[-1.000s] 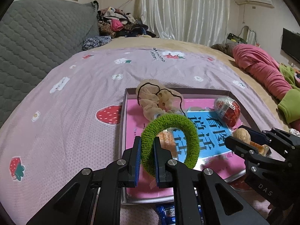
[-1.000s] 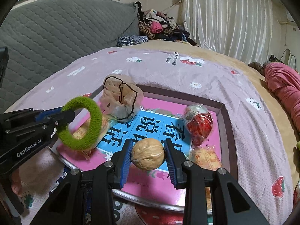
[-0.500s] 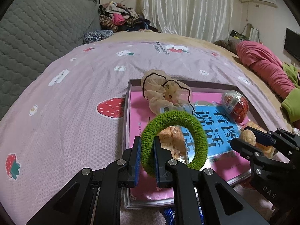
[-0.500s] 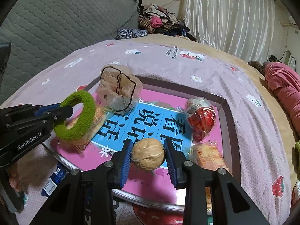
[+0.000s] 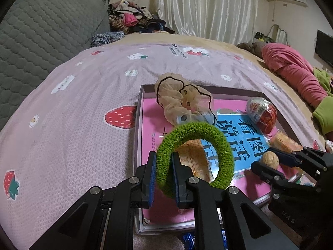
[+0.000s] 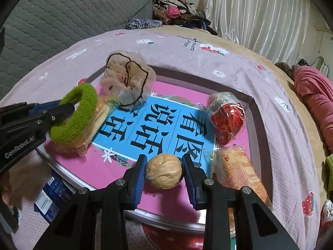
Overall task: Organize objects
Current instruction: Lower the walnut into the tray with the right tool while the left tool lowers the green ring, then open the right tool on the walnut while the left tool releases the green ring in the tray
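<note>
Where left hand-held gripper [image 6: 62, 110] shows: "GenRobot.AI".

Soft, even indoor light fills both views, slightly dim and warm. The white curtain [image 5: 210, 8] glows brightest. Shadows are faint. Fisheye distortion bends the bed [image 5: 68, 112] and blackens the corners; focus stays fairly sharp throughout.

A shallow box [image 6: 258, 125] lies on the bedspread [image 5: 79, 112], filling the middle of both views. In the right wrist view, a sheer scrunchie [image 6: 127, 81] sits in the box's upper left, a round wrapped snack [image 6: 226, 118] at its right, and a flat packet [image 6: 237, 170] just below that. A second packet [image 6: 93, 129] lies at the box's left, under the fuzzy hair ring [image 6: 77, 114]. The walnut [image 6: 164, 174] hangs over the lower middle.
</note>
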`<state>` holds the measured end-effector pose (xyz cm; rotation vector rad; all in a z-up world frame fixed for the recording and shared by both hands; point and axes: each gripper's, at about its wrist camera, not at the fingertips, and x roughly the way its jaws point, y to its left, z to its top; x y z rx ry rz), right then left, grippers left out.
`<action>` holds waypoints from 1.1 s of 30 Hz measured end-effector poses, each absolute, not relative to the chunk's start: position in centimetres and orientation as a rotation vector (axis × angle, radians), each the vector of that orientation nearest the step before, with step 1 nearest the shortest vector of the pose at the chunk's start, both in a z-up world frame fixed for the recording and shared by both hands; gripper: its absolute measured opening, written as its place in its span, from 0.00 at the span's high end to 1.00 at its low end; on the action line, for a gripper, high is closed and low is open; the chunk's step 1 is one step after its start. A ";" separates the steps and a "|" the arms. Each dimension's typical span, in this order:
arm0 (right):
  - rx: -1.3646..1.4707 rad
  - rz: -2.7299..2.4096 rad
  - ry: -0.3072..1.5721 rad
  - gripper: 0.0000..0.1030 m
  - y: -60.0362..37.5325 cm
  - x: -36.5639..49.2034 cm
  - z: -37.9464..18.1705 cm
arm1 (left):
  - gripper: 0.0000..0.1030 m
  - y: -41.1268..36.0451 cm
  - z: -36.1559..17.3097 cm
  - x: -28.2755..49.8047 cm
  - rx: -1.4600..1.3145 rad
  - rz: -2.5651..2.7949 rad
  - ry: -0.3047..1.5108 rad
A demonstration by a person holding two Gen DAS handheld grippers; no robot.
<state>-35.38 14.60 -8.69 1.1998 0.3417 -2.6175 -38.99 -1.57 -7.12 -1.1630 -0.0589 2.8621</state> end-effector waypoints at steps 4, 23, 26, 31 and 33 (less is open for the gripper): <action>1.207 -2.615 0.343 0.66 14.6 -35.5 -8.8 | 0.85 -1.6 -6.8 -38.9 -1.146 2.869 -0.071; 1.203 -2.649 0.359 0.48 15.0 -35.4 -8.7 | 0.78 -1.9 -6.4 -38.7 -1.105 2.876 -0.113; 1.203 -2.650 0.363 0.47 14.9 -35.3 -8.6 | 0.78 -1.9 -6.2 -38.6 -1.096 2.880 -0.110; 1.187 -2.658 0.363 0.45 14.9 -35.2 -8.3 | 0.48 -1.9 -5.9 -38.4 -1.087 2.892 -0.102; 1.181 -2.660 0.359 0.43 14.9 -35.2 -8.2 | 0.44 -1.8 -5.7 -38.3 -1.078 2.894 -0.104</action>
